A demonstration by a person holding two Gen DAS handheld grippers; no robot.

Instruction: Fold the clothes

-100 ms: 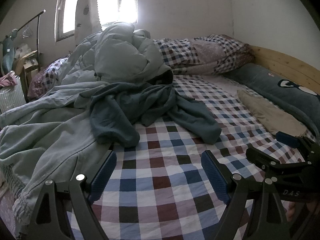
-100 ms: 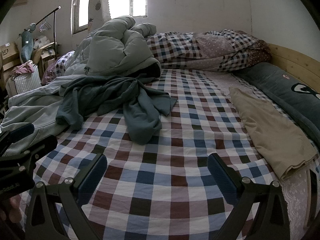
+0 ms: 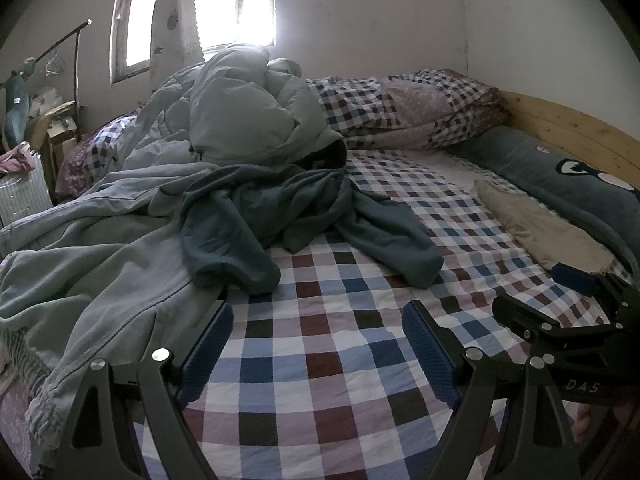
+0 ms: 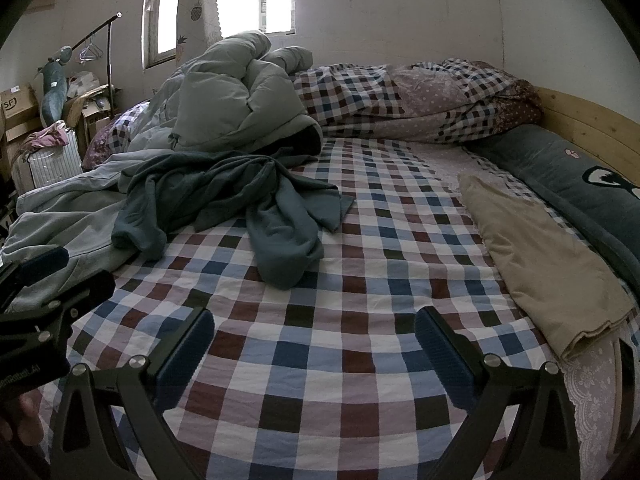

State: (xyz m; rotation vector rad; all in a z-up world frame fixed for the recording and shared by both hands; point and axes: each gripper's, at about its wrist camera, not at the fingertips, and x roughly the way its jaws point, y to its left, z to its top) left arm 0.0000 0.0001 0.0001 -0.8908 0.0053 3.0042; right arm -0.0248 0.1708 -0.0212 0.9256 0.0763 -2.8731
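Left gripper (image 3: 318,344) and right gripper (image 4: 314,350) both spread wide, empty — hovering over checked bedsheet (image 4: 340,320). Crumpled dark teal sweatshirt (image 4: 224,200) heaped ahead, beside pale blue hoodie (image 3: 92,256) — untouched.

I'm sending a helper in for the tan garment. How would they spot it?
Find the bed with the checked sheet. Along its side nearest the wooden rail lies a long dark bolster. The tan garment lies flat beside it, the only neatly folded, beige piece there.
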